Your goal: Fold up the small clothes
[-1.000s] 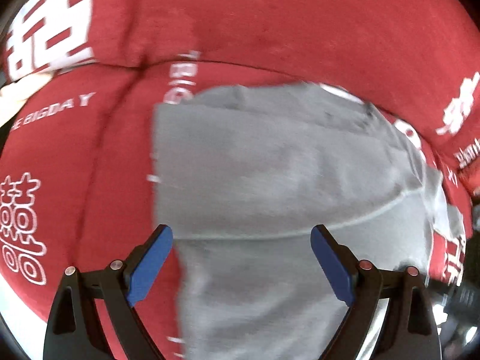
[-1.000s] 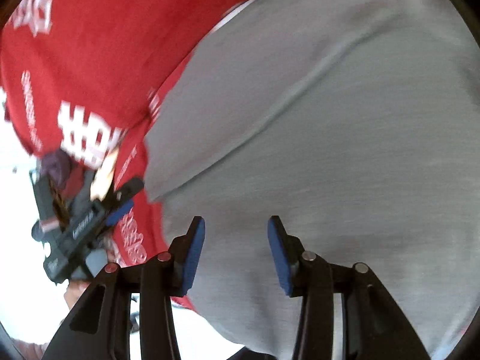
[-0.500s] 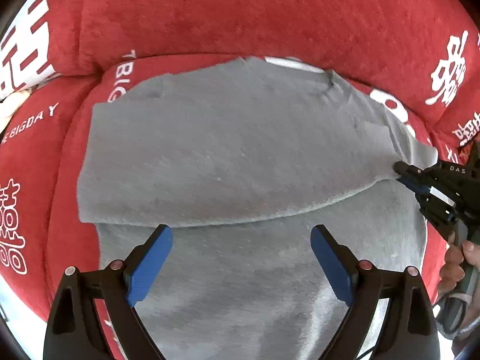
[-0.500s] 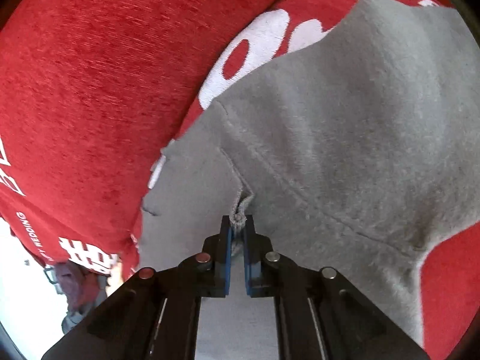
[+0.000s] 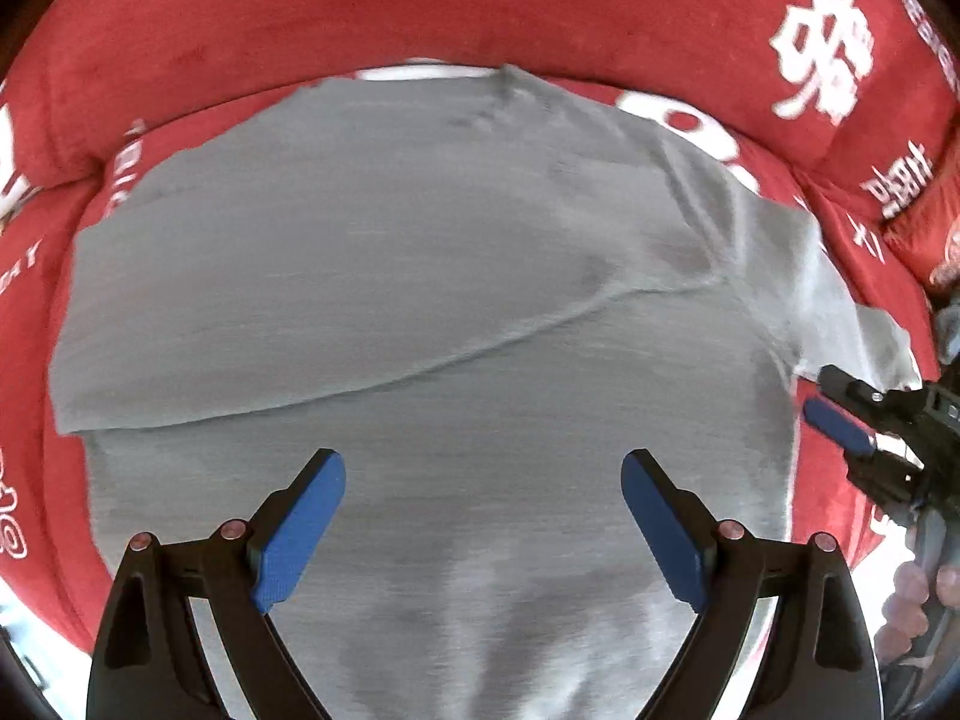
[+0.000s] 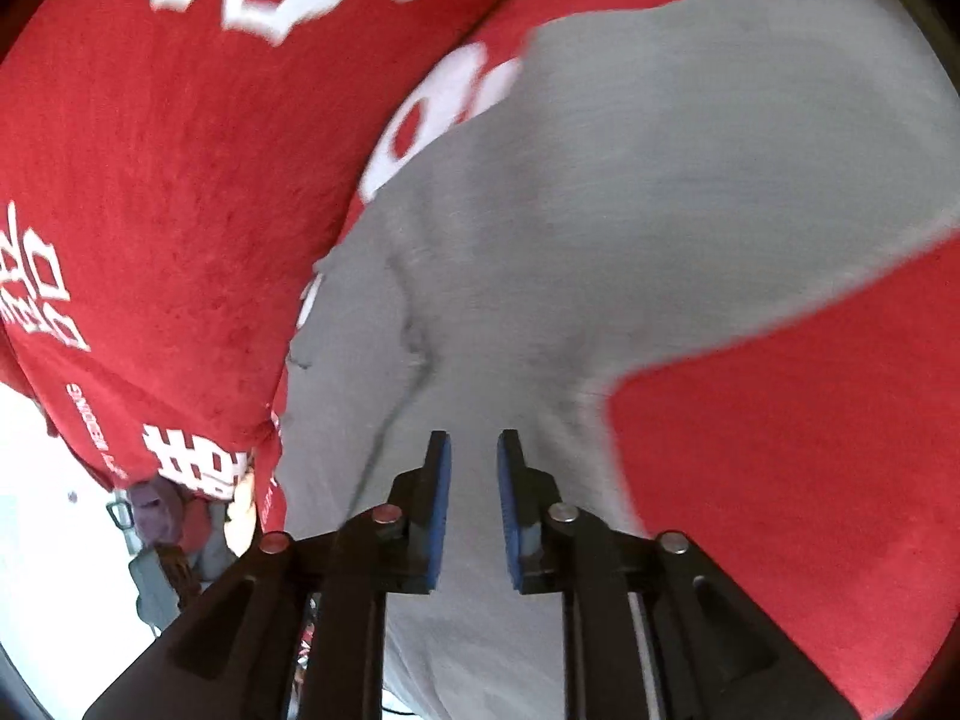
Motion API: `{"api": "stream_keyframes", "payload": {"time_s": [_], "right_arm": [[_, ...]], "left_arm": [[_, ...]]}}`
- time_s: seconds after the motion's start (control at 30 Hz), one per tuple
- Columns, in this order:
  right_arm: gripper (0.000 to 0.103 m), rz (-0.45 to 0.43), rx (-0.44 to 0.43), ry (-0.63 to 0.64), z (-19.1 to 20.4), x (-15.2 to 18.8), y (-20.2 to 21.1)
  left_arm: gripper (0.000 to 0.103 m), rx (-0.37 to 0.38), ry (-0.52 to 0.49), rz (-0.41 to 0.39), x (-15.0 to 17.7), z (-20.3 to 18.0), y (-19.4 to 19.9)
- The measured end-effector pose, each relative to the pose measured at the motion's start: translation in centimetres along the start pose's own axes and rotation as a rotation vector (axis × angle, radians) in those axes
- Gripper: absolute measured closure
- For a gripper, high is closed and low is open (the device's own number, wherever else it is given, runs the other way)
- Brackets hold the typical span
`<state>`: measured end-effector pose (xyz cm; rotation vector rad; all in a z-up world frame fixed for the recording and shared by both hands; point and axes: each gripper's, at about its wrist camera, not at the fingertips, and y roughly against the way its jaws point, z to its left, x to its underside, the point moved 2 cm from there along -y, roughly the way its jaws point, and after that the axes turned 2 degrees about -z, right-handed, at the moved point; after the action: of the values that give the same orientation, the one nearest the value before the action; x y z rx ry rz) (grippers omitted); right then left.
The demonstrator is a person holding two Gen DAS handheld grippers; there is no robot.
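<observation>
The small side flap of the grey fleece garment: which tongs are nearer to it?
Right. The right tongs, jaws opening, sit at the small side flap. The left tongs hover open over the garment's middle, away from it.

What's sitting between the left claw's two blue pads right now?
Only the grey garment spans the gap between the left claw pads, lying flat on the red cover; nothing is pinched, as the left wrist view shows.

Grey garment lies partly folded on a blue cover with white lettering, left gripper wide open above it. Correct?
Not quite: the cover is red, not blue, as the left wrist view shows; only the gripper pads are blue. The rest stands: the grey garment lies partly folded on it, the lettering is white, and the left gripper is wide open above the cloth.
</observation>
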<state>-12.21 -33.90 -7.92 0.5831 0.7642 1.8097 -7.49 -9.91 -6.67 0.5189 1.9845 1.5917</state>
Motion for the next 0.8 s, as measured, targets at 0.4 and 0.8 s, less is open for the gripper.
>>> {"api": "stream_keyframes", "payload": {"time_s": [0.4, 0.8], "right_arm": [[0.050, -0.154, 0.021, -0.243, -11.2, -2.2, 9.4], [0.050, -0.380, 0.098, -0.436, -19.1, -8.9, 15.4]], "left_arm": [[0.010, 0.012, -0.085, 0.041, -0.1, -8.4, -2.4], [0.010, 0.012, -0.112, 0.033, -0.7, -13.3, -4.1]]}}
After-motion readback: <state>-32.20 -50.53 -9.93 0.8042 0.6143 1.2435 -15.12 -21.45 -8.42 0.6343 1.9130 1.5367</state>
